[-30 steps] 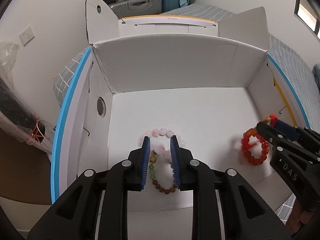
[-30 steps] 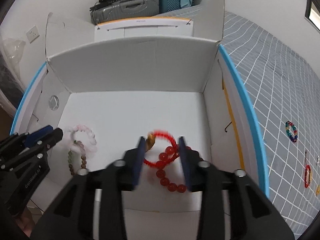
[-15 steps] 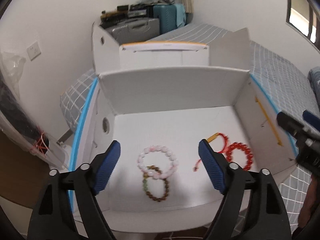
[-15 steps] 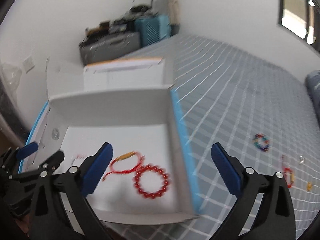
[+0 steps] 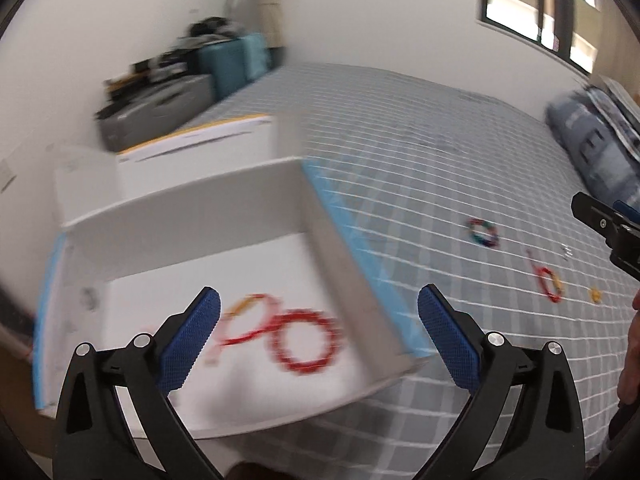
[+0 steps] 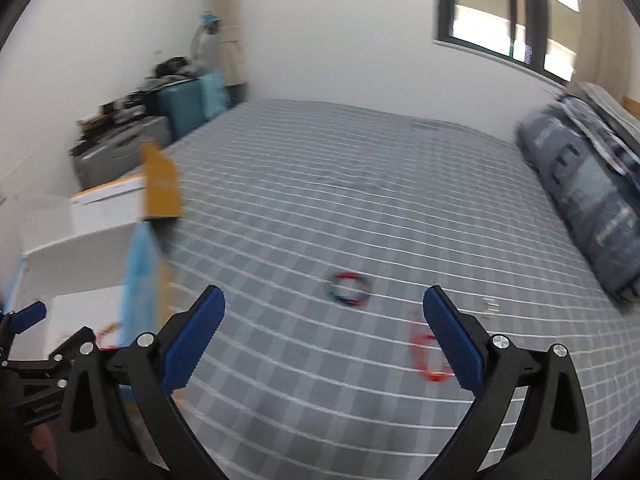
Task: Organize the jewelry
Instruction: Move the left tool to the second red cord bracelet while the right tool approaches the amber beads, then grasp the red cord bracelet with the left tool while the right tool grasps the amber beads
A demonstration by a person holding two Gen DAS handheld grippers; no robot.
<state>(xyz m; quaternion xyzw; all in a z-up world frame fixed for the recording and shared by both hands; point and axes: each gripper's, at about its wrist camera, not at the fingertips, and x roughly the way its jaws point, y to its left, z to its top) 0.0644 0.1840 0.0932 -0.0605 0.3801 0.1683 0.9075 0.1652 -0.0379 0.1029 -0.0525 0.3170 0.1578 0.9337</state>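
A white cardboard box [image 5: 348, 276] sits on the bed's left; inside it lie a red bead bracelet [image 5: 306, 342] and a red cord bracelet [image 5: 250, 318]. My left gripper [image 5: 318, 336] is open and empty above the box's right side. My right gripper [image 6: 324, 332] is open and empty over the grey checked bed. On the bed lie a multicoloured bracelet [image 6: 350, 289], a red cord bracelet [image 6: 426, 354], a small silver piece [image 6: 490, 305] and a small yellow piece [image 5: 596, 295]. The views are motion-blurred.
A folded blue quilt [image 6: 592, 192] lies along the bed's right side. A second white box with a yellow edge [image 5: 192, 148] stands behind the first. Suitcases [image 6: 180, 108] stand in the far corner. A window [image 6: 508, 16] is in the wall.
Both grippers opened, releasing their bracelets into the box, and swung right and away from it. The right gripper now faces the loose jewelry on the bed.
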